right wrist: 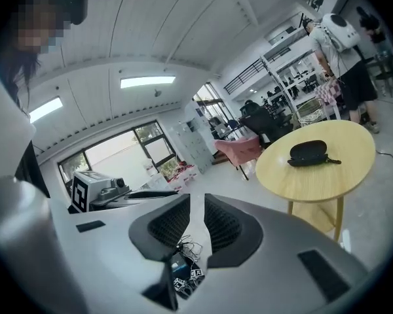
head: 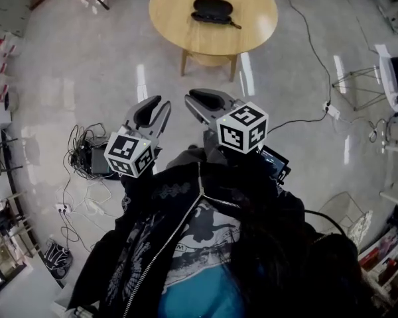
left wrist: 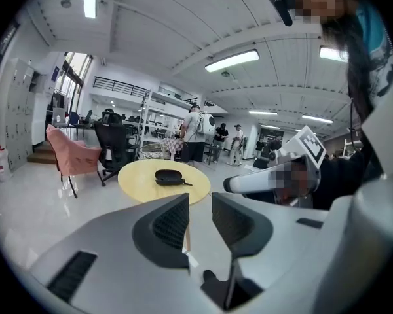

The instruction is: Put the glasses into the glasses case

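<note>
Glasses case (head: 212,9) on table (head: 167,12), cables (head: 86,152) on floor (head: 86,78) left

I am looking down on a glossy pale floor (head: 86,65) that is catching streaks of light. A round wooden bench (head: 252,18) is standing ahead, and cables (head: 76,148) are lying tangled to my left. A pink armchair (left wrist: 72,159) and a black office chair (left wrist: 114,142) are sitting by metal shelving (left wrist: 158,120). Strip lights (left wrist: 232,60) are glowing on the white ceiling, and daylight is coming through big windows (right wrist: 128,150).
</note>
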{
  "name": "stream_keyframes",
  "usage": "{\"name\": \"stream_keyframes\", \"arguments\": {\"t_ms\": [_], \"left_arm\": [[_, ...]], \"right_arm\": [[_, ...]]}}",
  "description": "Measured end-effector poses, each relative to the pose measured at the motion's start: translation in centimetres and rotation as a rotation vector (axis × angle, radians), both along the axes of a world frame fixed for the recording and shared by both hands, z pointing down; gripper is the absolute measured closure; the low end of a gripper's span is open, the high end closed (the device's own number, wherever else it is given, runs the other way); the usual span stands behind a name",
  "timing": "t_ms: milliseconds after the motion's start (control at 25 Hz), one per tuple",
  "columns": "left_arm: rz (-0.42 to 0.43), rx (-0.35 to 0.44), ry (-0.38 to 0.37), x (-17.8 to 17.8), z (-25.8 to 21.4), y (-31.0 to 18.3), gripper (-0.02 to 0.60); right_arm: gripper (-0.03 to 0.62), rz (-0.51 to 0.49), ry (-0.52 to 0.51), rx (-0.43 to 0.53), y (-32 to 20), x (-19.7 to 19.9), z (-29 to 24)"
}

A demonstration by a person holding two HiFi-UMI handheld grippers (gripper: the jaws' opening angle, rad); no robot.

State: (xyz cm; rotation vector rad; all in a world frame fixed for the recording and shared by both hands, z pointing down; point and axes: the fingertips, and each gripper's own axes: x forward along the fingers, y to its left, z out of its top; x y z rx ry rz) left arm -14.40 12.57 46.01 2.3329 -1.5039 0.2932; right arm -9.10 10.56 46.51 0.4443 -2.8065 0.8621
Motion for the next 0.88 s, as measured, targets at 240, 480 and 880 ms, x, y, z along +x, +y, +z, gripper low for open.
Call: {"name": "stream_keyframes", "arguments": {"t_ms": [240, 480, 880], "left_arm": [[0.033, 0.026, 0.043, 0.7, -0.3, 3.9, 0.477], [0.059, 0.038, 0.051, 3.5, -0.7, 5.7, 0.478], [0.018, 0.082, 0.059, 9.5, -2.5, 5.4, 0.482]], "right_arm": [[0.513, 0.030, 0.036, 0.034, 4.1, 1.0, -1.1], [0.514, 0.021, 0.026, 0.044, 5.8, 2.6, -2.0], [0.522, 0.005, -0.004, 0.059, 6.2, 9.9, -3.2]]}}
